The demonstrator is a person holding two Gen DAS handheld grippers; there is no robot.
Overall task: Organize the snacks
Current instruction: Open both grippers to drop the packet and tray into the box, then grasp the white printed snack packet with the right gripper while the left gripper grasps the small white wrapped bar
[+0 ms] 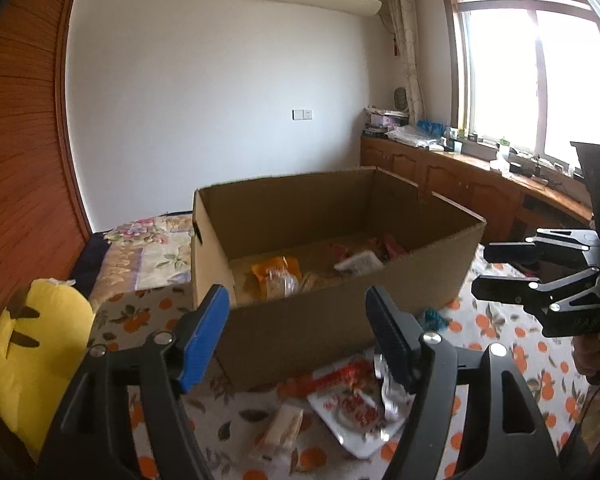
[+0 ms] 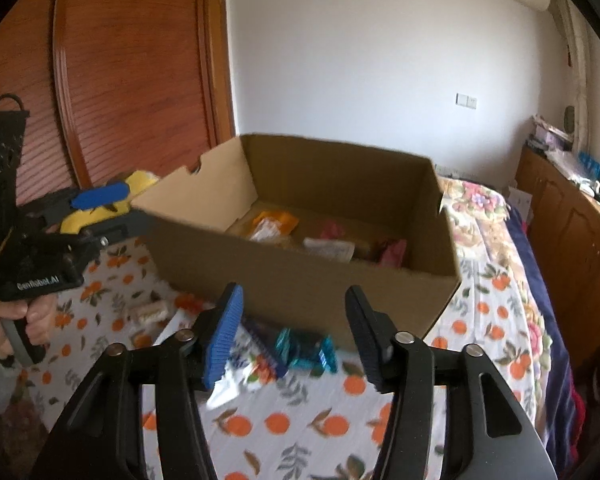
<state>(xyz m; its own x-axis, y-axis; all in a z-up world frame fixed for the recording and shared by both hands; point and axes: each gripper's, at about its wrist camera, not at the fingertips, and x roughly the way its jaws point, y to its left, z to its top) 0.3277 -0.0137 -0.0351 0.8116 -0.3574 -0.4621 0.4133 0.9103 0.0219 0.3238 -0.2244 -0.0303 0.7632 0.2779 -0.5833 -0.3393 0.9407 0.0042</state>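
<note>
An open cardboard box (image 1: 300, 332) stands on the bed, holding an orange packet (image 1: 276, 268), a white packet (image 1: 358, 262) and red wrappers (image 1: 386, 246). In front of it on the sheet lie a red-and-white packet (image 1: 352, 404), a small pale packet (image 1: 284, 428) and a teal wrapped candy (image 2: 306, 350) beside a blue packet (image 2: 264, 344). My left gripper (image 1: 296, 336) hovers open before the box's near wall, nothing between its pads. My right gripper (image 2: 296, 338) is open above the teal candy, also holding nothing. Each gripper shows in the other's view: right gripper (image 1: 482, 272), left gripper (image 2: 112, 210).
The bed sheet (image 2: 300, 428) has an orange-fruit print. A yellow plush pillow (image 1: 32, 360) lies at the left, a folded floral quilt (image 1: 148, 248) behind the box. A wooden wardrobe (image 1: 20, 140) stands to the left, and low wooden cabinets (image 1: 460, 184) run under the window.
</note>
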